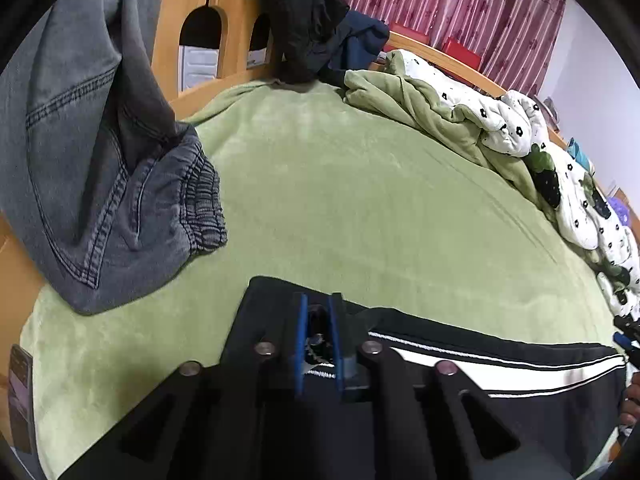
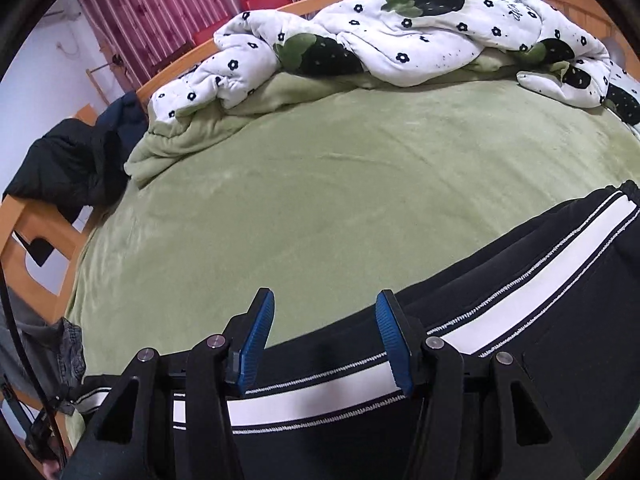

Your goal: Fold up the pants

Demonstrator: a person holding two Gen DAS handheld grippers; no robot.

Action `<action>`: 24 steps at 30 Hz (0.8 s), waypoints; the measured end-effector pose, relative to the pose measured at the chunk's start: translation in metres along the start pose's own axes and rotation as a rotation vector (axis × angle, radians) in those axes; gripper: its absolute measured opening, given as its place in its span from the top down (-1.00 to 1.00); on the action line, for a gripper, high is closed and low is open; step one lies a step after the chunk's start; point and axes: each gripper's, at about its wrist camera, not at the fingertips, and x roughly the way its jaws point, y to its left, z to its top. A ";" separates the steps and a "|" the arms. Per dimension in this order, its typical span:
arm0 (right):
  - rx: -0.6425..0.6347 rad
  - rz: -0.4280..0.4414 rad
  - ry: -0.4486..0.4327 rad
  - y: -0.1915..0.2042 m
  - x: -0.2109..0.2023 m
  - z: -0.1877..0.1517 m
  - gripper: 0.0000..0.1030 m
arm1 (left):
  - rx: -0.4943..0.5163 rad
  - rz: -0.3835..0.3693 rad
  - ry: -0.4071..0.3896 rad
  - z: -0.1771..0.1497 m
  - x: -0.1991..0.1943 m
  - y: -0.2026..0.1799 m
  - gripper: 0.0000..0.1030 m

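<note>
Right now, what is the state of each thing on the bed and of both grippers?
black striped pants: lying flat on the bedsheet.
grey jeans: crumpled heap.
flowered quilt: bunched at far edge.
left gripper: nearly shut, pants fabric between its pads.
right gripper: open above the pants.

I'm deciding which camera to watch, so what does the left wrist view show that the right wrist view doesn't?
Only the left wrist view shows the grey jeans spread out at the bed's edge, and the left gripper nearly shut with black fabric between its fingers. Only the right wrist view shows the right gripper open above the black striped pants. Both show those pants, the green blanket and the flowered quilt.
</note>
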 end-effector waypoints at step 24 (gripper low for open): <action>-0.129 0.060 -0.002 0.028 -0.020 -0.007 -0.03 | -0.034 -0.064 0.047 -0.041 0.002 0.024 -0.38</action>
